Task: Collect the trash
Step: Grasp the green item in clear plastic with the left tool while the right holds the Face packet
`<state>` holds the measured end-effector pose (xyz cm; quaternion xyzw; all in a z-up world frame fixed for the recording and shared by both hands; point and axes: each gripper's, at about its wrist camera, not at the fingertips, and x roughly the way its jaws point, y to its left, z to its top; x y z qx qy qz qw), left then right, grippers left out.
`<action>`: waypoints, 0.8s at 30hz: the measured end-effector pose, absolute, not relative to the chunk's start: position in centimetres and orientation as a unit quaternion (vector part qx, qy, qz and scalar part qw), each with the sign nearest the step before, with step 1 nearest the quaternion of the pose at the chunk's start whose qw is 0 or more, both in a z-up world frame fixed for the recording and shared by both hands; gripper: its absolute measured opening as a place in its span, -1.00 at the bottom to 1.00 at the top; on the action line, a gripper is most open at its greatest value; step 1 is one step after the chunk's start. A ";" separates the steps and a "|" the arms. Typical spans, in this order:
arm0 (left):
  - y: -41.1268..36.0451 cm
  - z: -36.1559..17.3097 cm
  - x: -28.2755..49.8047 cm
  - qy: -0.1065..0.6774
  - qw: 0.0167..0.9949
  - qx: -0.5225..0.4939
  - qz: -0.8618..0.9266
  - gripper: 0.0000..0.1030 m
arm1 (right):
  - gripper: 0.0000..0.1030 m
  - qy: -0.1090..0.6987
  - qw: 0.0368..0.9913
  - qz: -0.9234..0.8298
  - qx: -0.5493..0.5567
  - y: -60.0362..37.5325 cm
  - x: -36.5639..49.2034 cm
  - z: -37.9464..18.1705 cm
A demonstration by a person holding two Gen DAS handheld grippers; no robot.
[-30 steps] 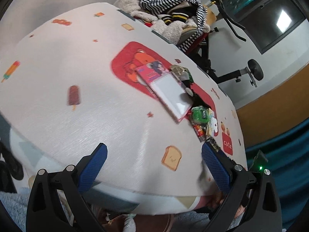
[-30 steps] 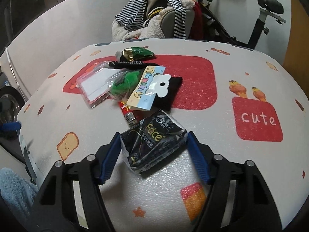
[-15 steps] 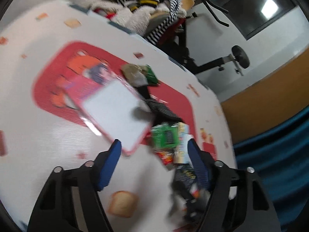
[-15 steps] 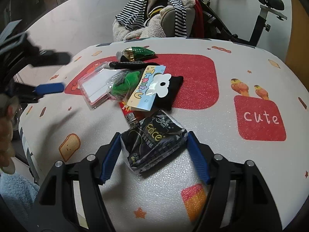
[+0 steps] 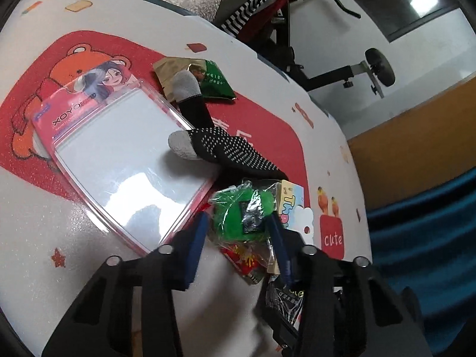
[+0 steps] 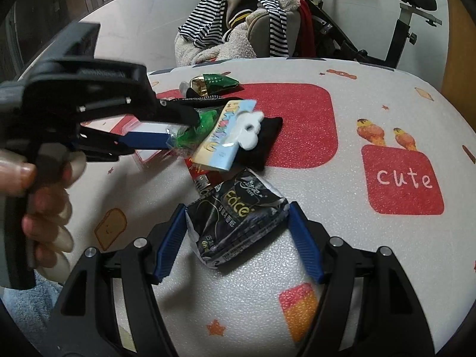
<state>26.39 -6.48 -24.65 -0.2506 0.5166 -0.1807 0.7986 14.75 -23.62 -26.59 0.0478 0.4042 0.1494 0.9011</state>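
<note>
Left hand-held gripper (image 5: 238,232): jaws narrow, bracketing crumpled green clear-plastic wrapper (image 5: 242,212) dead ahead in trash pile on patterned foam surface (image 5: 44,253); contact cannot be confirmed.
Right hand-held gripper (image 6: 238,235): pads flank black crinkled tissue packet (image 6: 238,220), long axis spanning jaws; grip appears closed.

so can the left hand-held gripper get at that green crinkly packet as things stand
Probably yes: the left hand-held gripper already has a finger on each side of the green packet, nothing between them. The red wrapper beneath may come along.
</note>
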 end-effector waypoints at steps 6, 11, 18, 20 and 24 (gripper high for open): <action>-5.4 -22.0 24.7 0.484 0.819 -0.234 -0.200 -0.48 | 0.33 0.404 0.901 0.150 0.050 -23.7 14.8 -26.6; -3.6 -18.2 22.0 0.449 0.839 -0.222 -0.214 -0.48 | 0.33 0.404 0.901 0.148 0.048 -23.6 14.8 -26.5; -0.5 -15.0 17.3 0.428 0.857 -0.187 -0.218 -0.48 | 0.33 0.399 0.905 0.143 0.042 -23.5 14.4 -25.1; 0.5 -14.7 15.6 0.428 0.860 -0.173 -0.216 -0.48 | 0.33 0.392 0.907 0.148 0.042 -23.6 13.7 -24.2; 2.1 -14.7 12.4 0.428 0.863 -0.159 -0.216 -0.48 | 0.33 0.383 0.909 0.159 0.046 -24.0 11.9 -22.7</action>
